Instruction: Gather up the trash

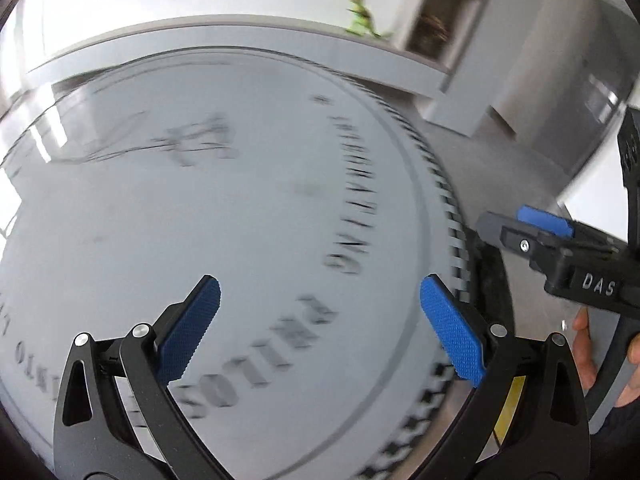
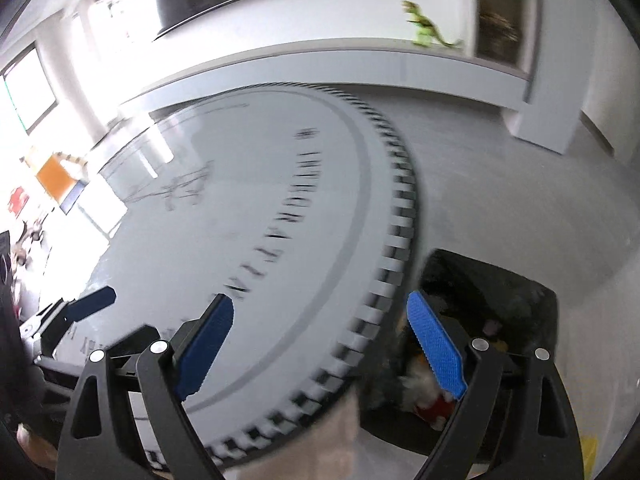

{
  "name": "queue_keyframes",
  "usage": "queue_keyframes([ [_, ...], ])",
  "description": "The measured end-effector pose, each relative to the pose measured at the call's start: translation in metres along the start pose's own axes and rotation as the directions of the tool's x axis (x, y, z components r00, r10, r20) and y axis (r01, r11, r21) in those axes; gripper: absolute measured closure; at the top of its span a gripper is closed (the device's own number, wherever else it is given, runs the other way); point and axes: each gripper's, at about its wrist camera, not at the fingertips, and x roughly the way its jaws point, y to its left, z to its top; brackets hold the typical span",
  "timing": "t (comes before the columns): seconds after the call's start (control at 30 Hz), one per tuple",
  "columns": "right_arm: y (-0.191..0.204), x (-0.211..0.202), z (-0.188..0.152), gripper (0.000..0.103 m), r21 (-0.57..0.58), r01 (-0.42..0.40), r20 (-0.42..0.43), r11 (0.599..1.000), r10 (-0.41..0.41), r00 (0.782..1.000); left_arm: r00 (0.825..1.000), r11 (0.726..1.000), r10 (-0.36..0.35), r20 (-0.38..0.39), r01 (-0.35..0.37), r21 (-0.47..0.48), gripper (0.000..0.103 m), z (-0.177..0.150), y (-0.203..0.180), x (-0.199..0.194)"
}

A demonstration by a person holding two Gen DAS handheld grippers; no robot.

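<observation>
- Trash (image 2: 424, 394): a blurred heap of white, red and dark scraps, already lying inside the black bin (image 2: 532, 308); too smeared to name any single piece.
- Black bin: standing on the floor (image 2: 500, 184), tucked just beside the checkered rim of the round grey surface (image 2: 248, 216), low and to the right of it in the right wrist view.
- No loose trash to be made out on the surface itself; only blurred lettering and faint marks across its top.
- Right tongs (image 2: 320, 344): spread wide, empty, straddling the surface's rim, with the right-hand pad hanging over the bin's mouth; plainly the nearer pair to the bin.
- Left tongs (image 1: 320, 320): likewise spread wide and empty, hovering over the lettered top, well inside the rim; bin only a dark sliver (image 1: 490, 276) past the edge on their right.
- Right tongs also seen from the left wrist view (image 1: 516, 226), reaching in from the right above that rim.
- Judgement: next piece probably somewhere out on the surface, away from the bin side, so likelier the left tongs' reach; carry-back direction rightward, over the rim and down.
</observation>
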Motion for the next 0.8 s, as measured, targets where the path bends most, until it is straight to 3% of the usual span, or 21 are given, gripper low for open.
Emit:
queue_keyframes([
  [0.23, 0.054, 0.028, 0.01, 0.014, -0.078, -0.055, -0.019, 0.995, 0.054, 0.998, 0.995, 0.987, 0.1, 0.028, -0.095, -0.128, 0.006, -0.007, 0.069, -0.024],
  [0.47, 0.093, 0.053, 0.017, 0.014, -0.089, -0.123, -0.018, 0.988, 0.122, 0.992, 0.975, 0.958, 0.219, 0.028, -0.209, -0.199, 0.006, -0.018, 0.116, -0.031],
  [0.8, 0.137, 0.087, 0.018, 0.014, -0.163, -0.096, -0.017, 0.982, 0.094, 0.995, 0.949, 0.926, 0.314, 0.002, -0.306, -0.22, 0.006, -0.018, 0.155, -0.009],
])
